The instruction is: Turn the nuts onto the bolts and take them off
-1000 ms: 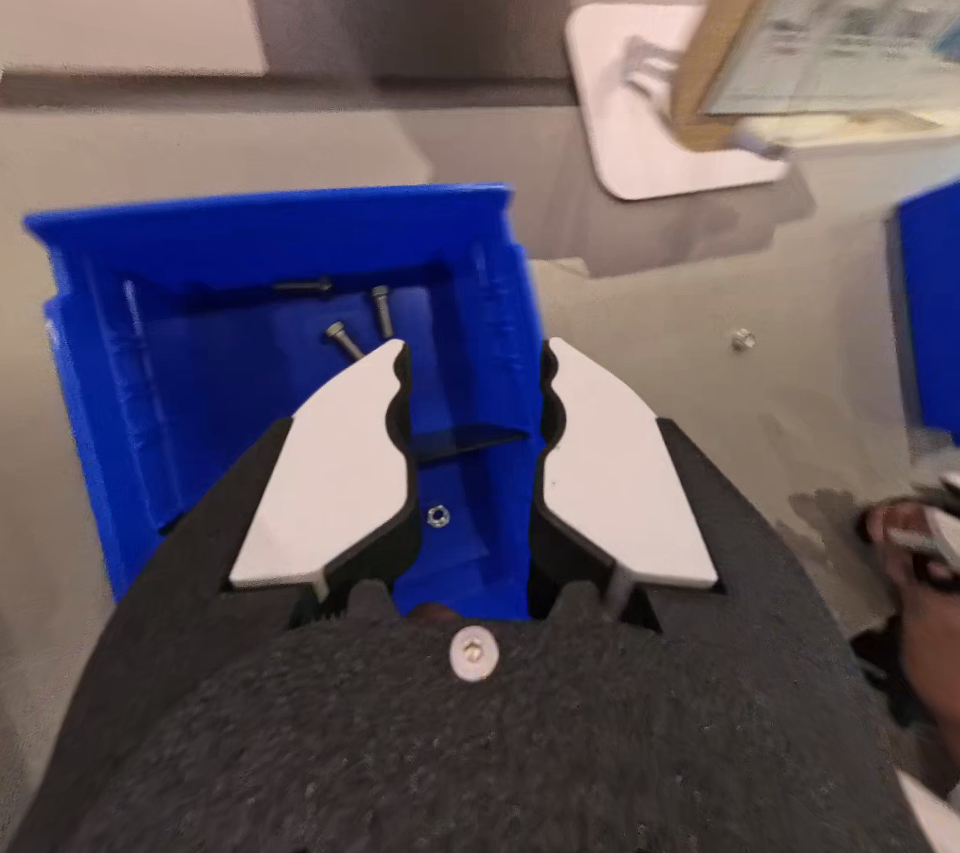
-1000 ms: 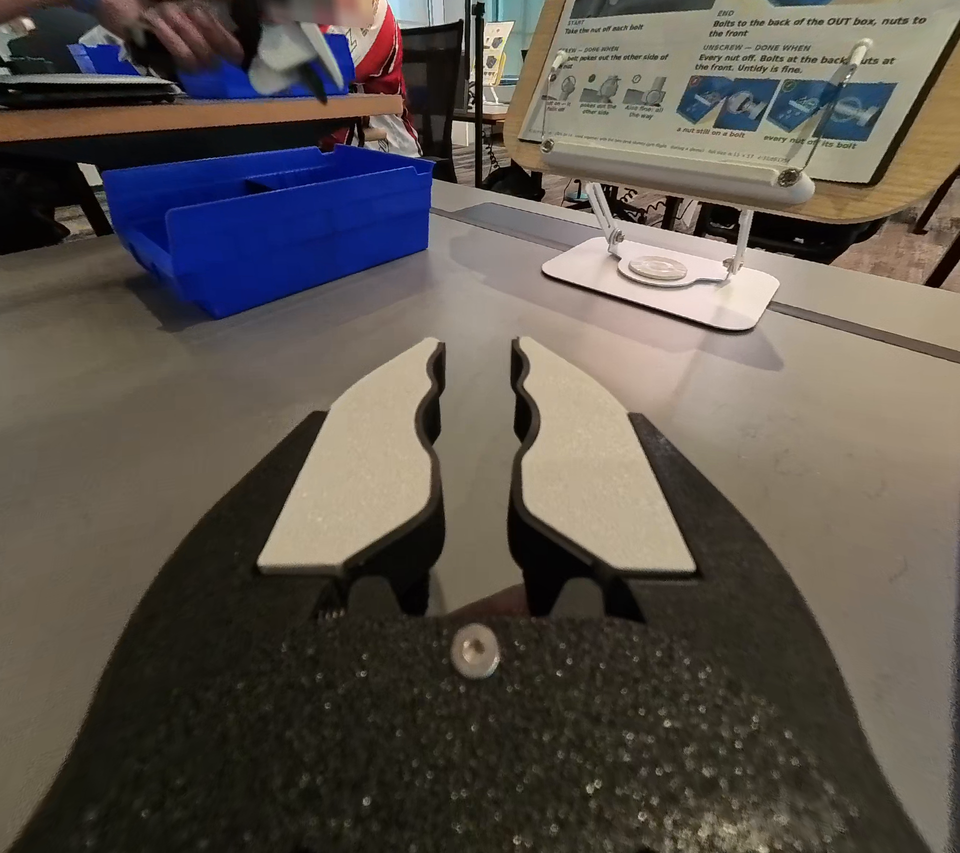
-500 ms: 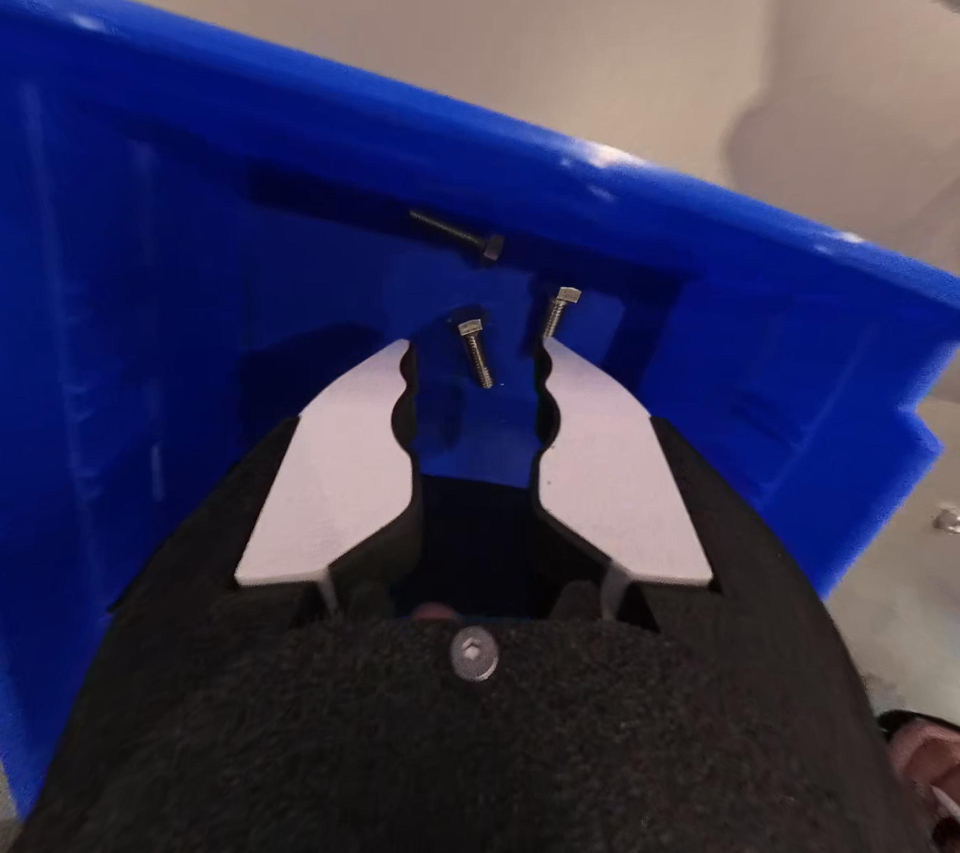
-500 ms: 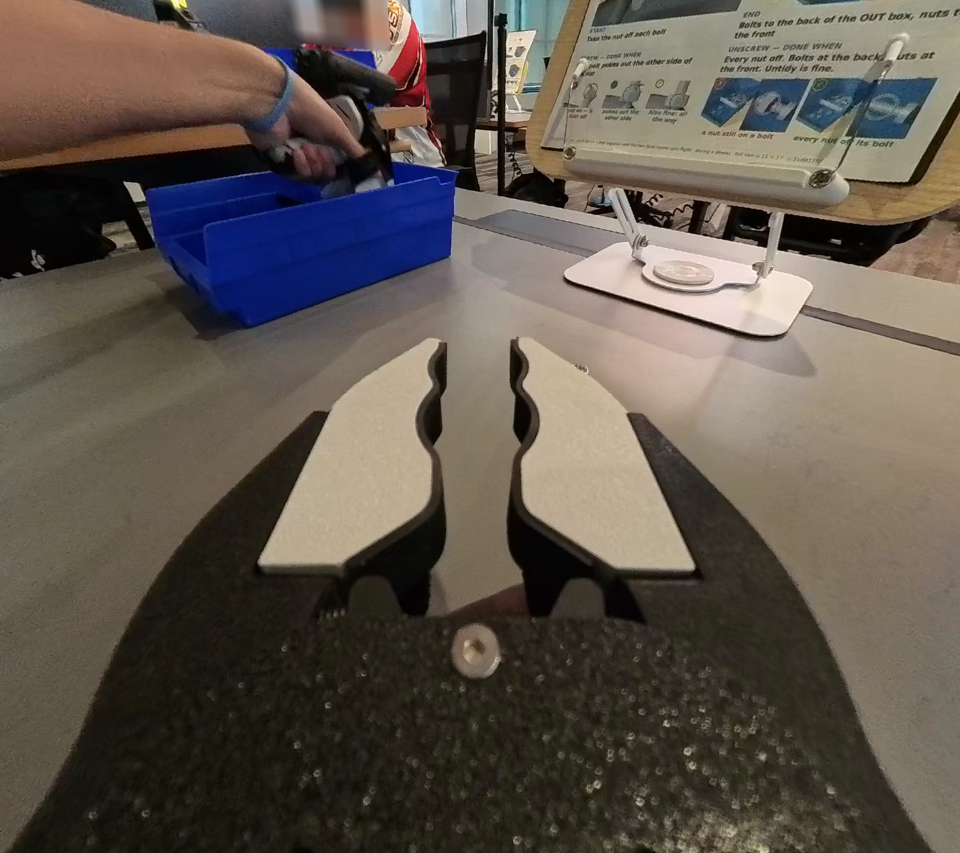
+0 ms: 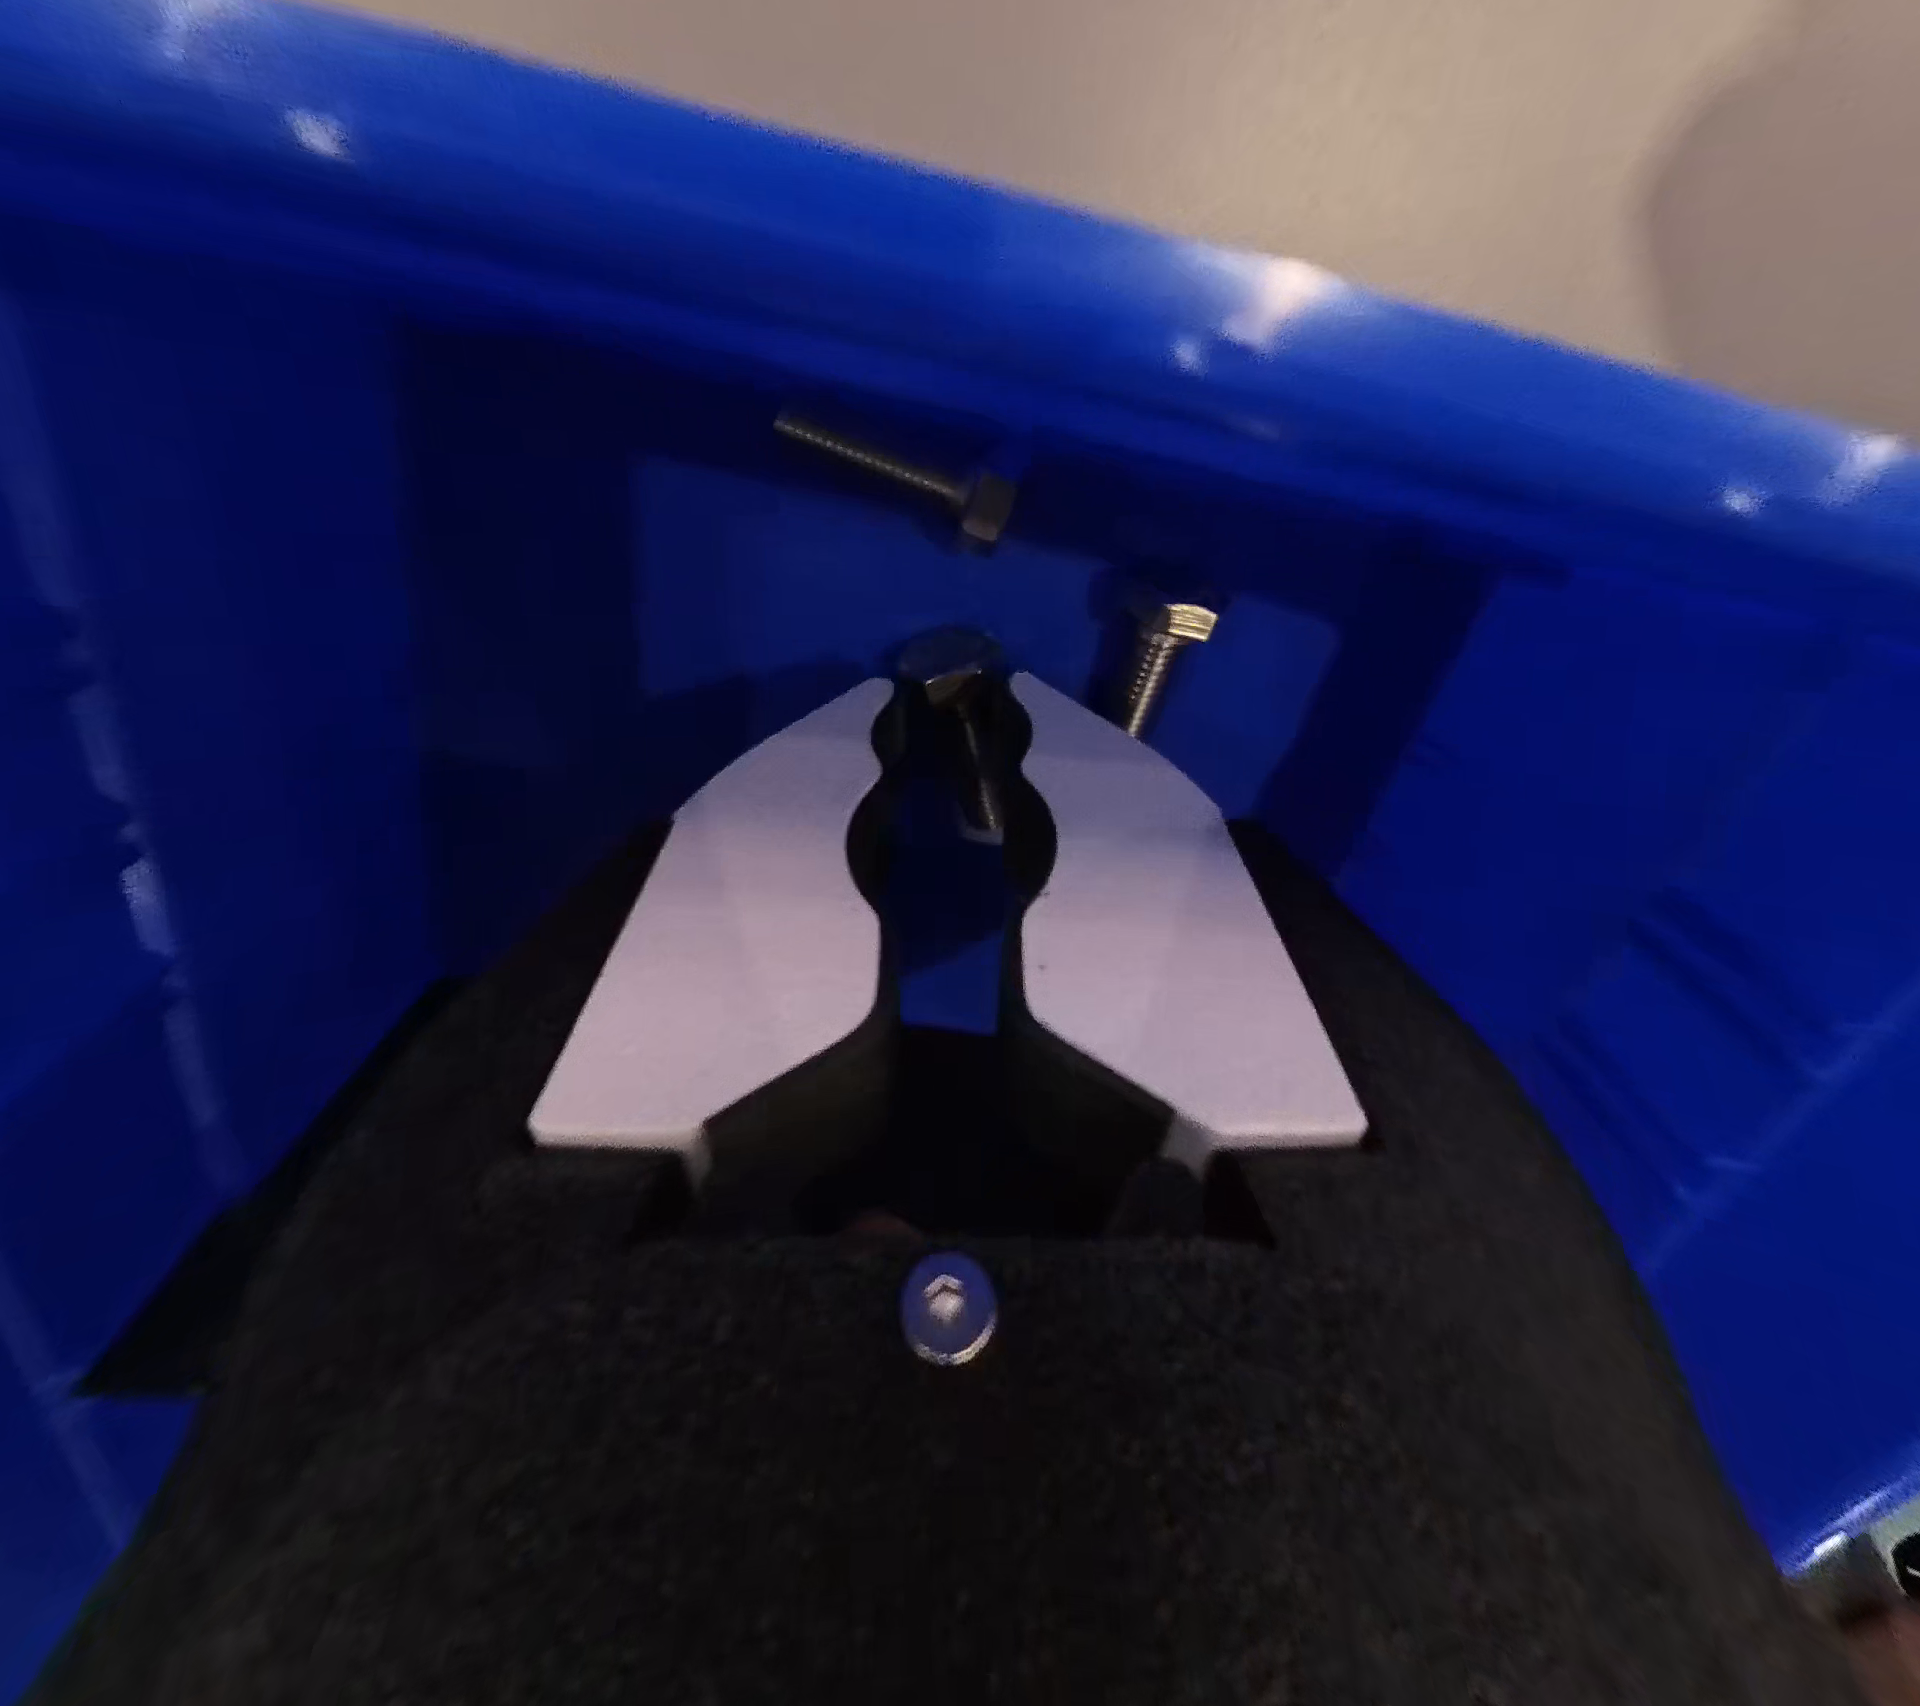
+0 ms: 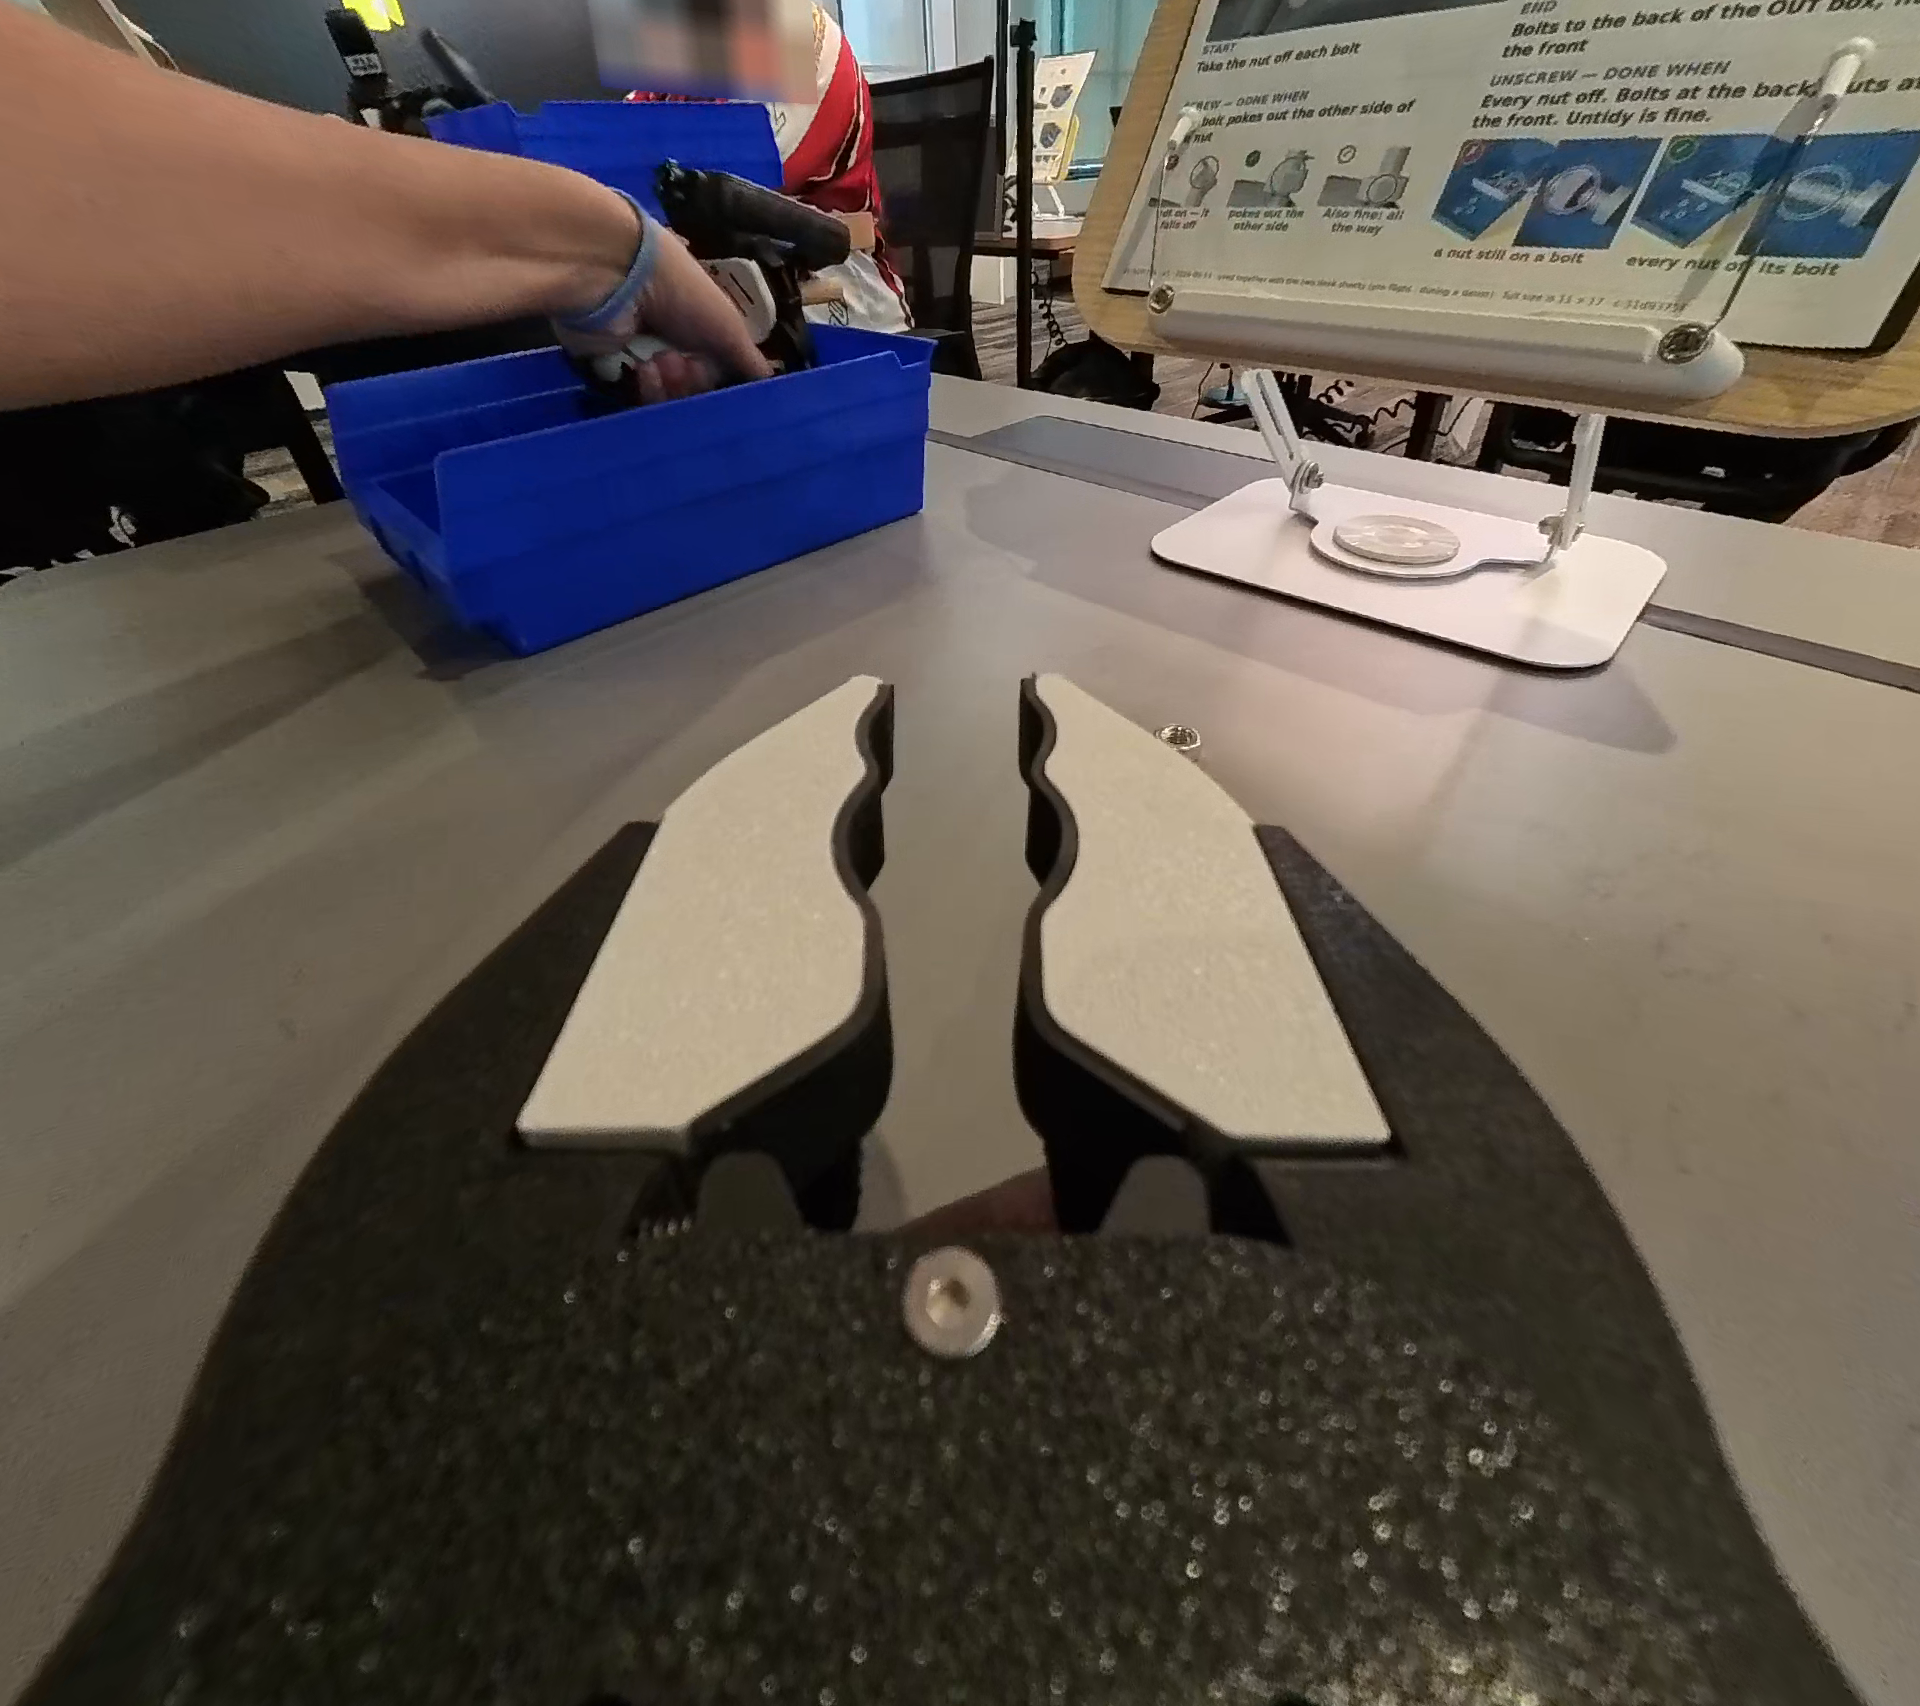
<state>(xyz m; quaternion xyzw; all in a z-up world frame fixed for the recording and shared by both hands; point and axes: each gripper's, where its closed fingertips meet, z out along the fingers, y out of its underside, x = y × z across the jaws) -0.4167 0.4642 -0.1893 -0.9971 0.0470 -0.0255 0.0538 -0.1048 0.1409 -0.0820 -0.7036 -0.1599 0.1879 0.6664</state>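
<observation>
In the left wrist view my left gripper (image 5: 951, 700) is deep inside the blue bin (image 5: 935, 254). Its jaws are closed around a steel bolt (image 5: 961, 747), which lies head-forward between the tips. Two more bolts lie by the bin's far wall: one (image 5: 894, 472) flat along it, one (image 5: 1148, 669) just right of my fingers. In the right wrist view my right gripper (image 6: 956, 700) is open and empty, low over the grey table (image 6: 312, 825). A small nut (image 6: 1177, 737) lies on the table just past its right fingertip. A hand holds the left gripper (image 6: 748, 285) in the bin (image 6: 675, 493).
A white stand (image 6: 1403, 576) with an instruction sheet on a wooden board stands at the back right. A second blue bin (image 6: 623, 139) sits behind the first, on another table. A person's forearm (image 6: 260, 233) reaches in from the left. The gap from one gripper's tips to the other's is roughly 45 cm.
My left gripper dropped into the bin's back compartment and its jaws closed around one bolt. My right gripper stayed open and shifted slightly, bringing the nut into view.
</observation>
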